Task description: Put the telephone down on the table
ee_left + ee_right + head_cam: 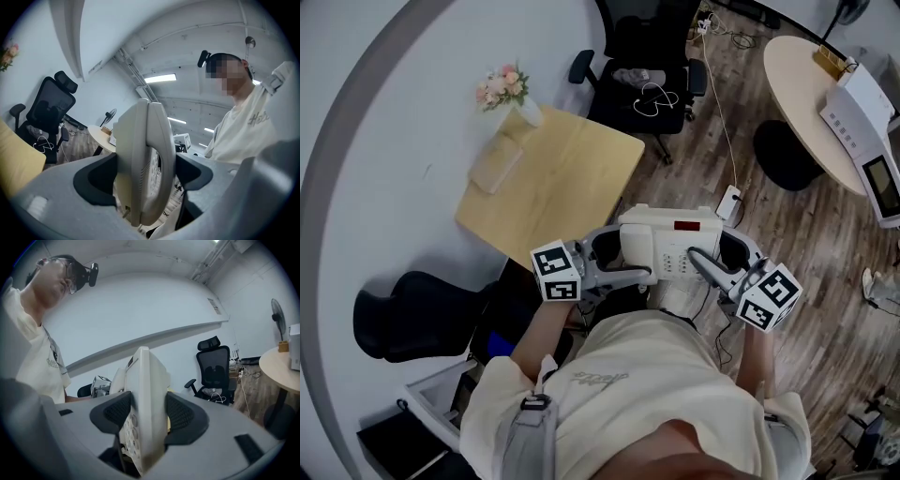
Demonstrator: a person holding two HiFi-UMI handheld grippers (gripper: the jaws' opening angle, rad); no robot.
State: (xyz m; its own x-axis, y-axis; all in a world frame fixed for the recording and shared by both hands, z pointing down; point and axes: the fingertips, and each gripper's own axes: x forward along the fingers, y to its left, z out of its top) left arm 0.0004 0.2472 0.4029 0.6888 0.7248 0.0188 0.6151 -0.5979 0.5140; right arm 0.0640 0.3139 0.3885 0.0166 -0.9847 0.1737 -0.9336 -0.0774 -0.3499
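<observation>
Off the near right edge of the square wooden table, a white desk telephone hangs in the air over the plank floor, close to the person's waist and not resting on the tabletop. It lies roughly level, keypad and small red display facing up. The left gripper reaches in from the left with its marker cube at the outer end. In the left gripper view its jaws are clenched on the phone's left side, with base and handset pinched together between the dark pads. The right gripper comes in from the opposite side, angled inward, and in the right gripper view its textured pads press both faces of the phone's right edge. Both forearms are bent and drawn in near the torso, so the two grippers point toward each other. At the table's far corner stands a vase of pink flowers, with a tan block just beside it.
</observation>
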